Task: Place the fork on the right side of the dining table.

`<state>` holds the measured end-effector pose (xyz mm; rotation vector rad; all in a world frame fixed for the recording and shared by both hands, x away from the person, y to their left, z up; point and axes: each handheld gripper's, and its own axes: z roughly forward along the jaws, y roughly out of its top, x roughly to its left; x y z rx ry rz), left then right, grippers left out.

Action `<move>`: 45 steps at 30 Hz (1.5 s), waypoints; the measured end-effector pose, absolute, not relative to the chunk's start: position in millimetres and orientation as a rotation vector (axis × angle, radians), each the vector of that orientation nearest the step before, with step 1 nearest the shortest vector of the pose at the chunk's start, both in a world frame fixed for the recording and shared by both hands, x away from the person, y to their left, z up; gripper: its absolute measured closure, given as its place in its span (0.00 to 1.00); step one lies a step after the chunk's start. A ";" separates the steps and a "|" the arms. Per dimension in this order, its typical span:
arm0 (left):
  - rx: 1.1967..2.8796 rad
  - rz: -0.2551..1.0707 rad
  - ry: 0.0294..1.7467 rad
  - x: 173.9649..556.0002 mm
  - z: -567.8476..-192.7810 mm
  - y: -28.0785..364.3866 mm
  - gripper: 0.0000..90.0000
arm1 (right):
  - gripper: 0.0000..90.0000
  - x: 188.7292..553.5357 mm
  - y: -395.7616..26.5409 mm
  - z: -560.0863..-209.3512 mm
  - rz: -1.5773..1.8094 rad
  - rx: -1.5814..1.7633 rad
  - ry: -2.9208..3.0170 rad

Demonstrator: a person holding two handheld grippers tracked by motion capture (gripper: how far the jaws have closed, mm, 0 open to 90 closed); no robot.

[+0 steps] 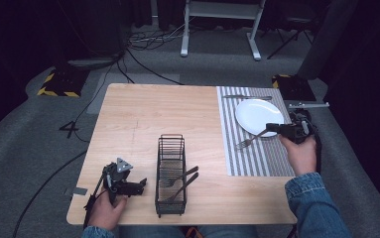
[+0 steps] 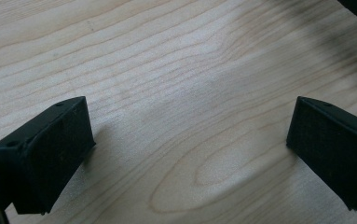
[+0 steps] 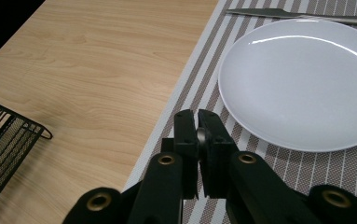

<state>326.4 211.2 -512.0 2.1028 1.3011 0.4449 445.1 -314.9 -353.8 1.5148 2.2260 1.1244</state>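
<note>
A silver fork (image 1: 249,141) hangs low over the striped placemat (image 1: 257,158), tines toward the table's middle. My right gripper (image 1: 273,129) is shut on its handle, just in front of the white plate (image 1: 258,116). In the right gripper view the pads (image 3: 185,135) of that gripper (image 3: 198,122) pinch a sliver of metal handle (image 3: 200,136) beside the plate (image 3: 302,84). My left gripper (image 1: 142,186) rests near the front left of the table, left of the black wire basket (image 1: 170,148). Its jaws (image 2: 190,154) stand wide open over bare wood.
Two utensils (image 1: 180,182) lie in the basket. A knife (image 1: 247,97) lies on the placemat behind the plate, and again the knife (image 3: 302,16) past the plate. The basket's corner (image 3: 8,140) sits at the lower left. Cables and stand legs are on the floor beyond the table.
</note>
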 end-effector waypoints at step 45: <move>2.104 0.445 1.300 326.4 -511.9 211.3 0.00 | 0.61 471.0 -343.7 -372.4 1.010 1.787 2.187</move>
